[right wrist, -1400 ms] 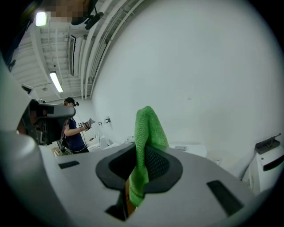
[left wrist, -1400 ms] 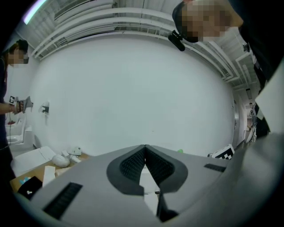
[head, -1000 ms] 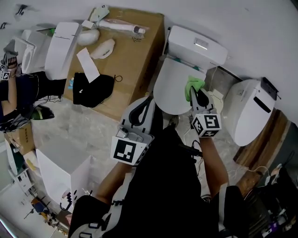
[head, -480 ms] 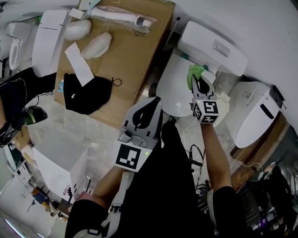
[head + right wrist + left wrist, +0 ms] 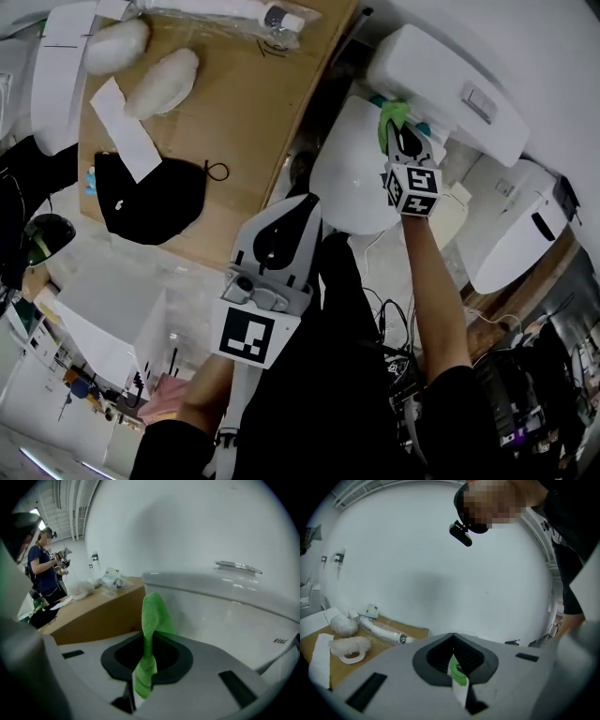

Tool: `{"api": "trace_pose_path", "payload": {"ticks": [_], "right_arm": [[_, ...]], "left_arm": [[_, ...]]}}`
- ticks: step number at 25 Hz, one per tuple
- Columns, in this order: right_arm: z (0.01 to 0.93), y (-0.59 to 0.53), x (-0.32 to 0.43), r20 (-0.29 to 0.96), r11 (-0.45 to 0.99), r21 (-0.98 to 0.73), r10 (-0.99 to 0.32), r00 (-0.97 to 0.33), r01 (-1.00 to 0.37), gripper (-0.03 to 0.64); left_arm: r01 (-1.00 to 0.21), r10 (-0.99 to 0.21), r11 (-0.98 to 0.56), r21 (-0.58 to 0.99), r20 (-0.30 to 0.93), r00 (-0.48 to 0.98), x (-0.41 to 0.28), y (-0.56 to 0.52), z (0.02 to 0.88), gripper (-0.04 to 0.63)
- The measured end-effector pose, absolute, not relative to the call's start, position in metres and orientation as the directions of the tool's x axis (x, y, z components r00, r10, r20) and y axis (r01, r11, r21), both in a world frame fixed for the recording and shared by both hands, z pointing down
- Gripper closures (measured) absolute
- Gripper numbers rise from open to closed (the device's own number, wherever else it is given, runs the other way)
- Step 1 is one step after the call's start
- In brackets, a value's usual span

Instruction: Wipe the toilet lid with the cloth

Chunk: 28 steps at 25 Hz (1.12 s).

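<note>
- Right gripper [image 5: 398,133] has moved along the toilet lid [image 5: 349,183] toward the tank [image 5: 441,80], jaws closed on the green cloth [image 5: 393,116].
- Left gripper [image 5: 302,201]: jaws together, empty.

Bunched green cloth [image 5: 392,122] at rear of white toilet lid [image 5: 352,173]

My right gripper [image 5: 399,137] sits at the back of the toilet lid [image 5: 343,180], just beside the tank [image 5: 450,82], which blocks me ahead; the lid's front half lies bare and open to me; the cardboard box [image 5: 239,108] walls off the left side; a second toilet [image 5: 511,230] crowds in close on the right.
</note>
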State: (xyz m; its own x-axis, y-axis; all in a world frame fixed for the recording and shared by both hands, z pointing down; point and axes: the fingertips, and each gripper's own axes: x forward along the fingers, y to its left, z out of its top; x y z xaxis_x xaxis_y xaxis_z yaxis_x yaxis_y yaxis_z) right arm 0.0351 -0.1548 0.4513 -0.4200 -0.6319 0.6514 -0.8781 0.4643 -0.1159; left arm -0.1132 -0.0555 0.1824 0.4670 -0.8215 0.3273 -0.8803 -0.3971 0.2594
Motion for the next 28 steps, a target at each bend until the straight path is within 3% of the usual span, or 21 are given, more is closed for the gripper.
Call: {"api": "trace_pose_path", "payload": {"ticks": [8, 15, 21, 28], "right_arm": [[0.55, -0.183, 0.023, 0.744, 0.523, -0.011, -0.566, -0.356, -0.853, 0.565], [0.629, -0.169, 0.002, 0.828, 0.608, -0.056, -0.415, -0.377, -0.792, 0.565], [0.638, -0.168, -0.009, 0.796, 0.606, -0.099, -0.427, -0.428, -0.789, 0.565], [0.644, -0.146, -0.033, 0.818, 0.749, -0.087, -0.322, -0.476, -0.656, 0.565]], "left_arm": [[-0.875, -0.815, -0.383, 0.297, 0.338, 0.471, -0.12, -0.061, 0.222, 0.588], [-0.887, -0.821, -0.339, 0.314, 0.362, 0.442, -0.131, -0.059, 0.26, 0.588], [-0.897, -0.829, -0.306, 0.32, 0.374, 0.416, -0.139, -0.052, 0.284, 0.588], [-0.902, -0.839, -0.269, 0.339, 0.378, 0.392, -0.142, -0.042, 0.296, 0.588]]}}
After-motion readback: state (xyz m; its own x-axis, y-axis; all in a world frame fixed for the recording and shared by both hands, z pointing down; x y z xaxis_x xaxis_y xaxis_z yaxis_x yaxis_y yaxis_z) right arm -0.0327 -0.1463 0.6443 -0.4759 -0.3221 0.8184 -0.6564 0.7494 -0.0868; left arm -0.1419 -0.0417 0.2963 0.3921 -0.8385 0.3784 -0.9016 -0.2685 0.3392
